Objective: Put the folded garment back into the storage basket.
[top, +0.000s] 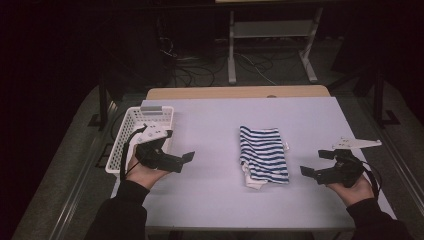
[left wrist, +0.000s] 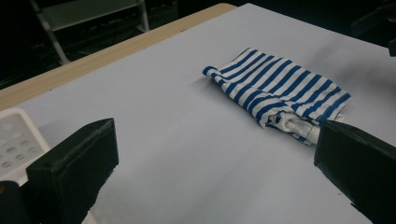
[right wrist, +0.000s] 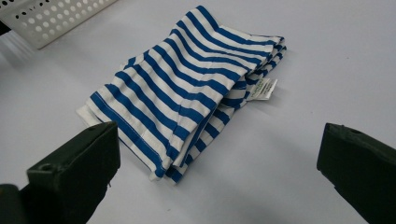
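A folded blue-and-white striped garment [top: 263, 156] lies in the middle of the pale table [top: 210, 125], with a small white label at its right side. My left gripper [top: 181, 162] hovers to its left, jaws wide open and empty. My right gripper [top: 316, 165] hovers to the garment's right, also open with nothing held. From the left gripper view the garment [left wrist: 280, 93] lies ahead and to the right of the gripper [left wrist: 215, 172]. In the right gripper view the garment [right wrist: 187, 88] lies just ahead of the gripper [right wrist: 219, 168], its label [right wrist: 262, 88] on the far right side.
A white perforated basket [top: 136, 134] stands at the table's left edge, behind my left hand; its corner [left wrist: 14, 140] and wall [right wrist: 51, 16] show in the gripper views. A grey metal frame [top: 272, 45] and cables sit on the floor beyond the table.
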The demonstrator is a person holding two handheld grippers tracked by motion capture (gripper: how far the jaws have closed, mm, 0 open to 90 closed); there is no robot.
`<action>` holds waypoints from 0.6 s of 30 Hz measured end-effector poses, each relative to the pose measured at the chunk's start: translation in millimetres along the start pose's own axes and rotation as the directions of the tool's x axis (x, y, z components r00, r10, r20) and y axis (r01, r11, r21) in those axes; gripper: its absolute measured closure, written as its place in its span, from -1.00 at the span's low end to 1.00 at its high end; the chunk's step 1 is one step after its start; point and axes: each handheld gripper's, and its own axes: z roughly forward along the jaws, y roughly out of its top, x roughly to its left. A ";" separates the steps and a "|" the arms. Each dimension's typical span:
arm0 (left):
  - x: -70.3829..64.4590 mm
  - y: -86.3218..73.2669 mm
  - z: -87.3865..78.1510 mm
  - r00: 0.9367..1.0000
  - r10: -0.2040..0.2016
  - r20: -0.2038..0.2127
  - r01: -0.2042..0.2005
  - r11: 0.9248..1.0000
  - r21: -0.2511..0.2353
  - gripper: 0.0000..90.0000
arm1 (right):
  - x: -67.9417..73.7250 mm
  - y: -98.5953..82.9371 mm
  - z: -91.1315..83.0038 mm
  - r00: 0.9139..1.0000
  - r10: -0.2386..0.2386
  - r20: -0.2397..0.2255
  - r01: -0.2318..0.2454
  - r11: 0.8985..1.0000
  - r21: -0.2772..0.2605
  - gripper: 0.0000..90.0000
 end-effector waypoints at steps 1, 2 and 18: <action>-0.3 1.2 1.6 1.000 0.000 0.002 0.000 1.000 0.004 -1.00 | 0.4 0.1 0.4 1.000 0.000 0.000 0.000 1.000 0.003 -1.00; -0.2 2.3 3.1 1.000 0.004 0.003 -0.005 1.000 0.008 -1.00 | 0.7 0.2 1.1 1.000 -0.001 -0.003 0.001 1.000 0.006 -1.00; 3.7 18.8 31.8 0.999 -0.007 0.033 0.005 0.999 0.050 -1.00 | 9.2 3.1 16.8 0.999 -0.018 -0.038 0.020 0.999 0.049 -1.00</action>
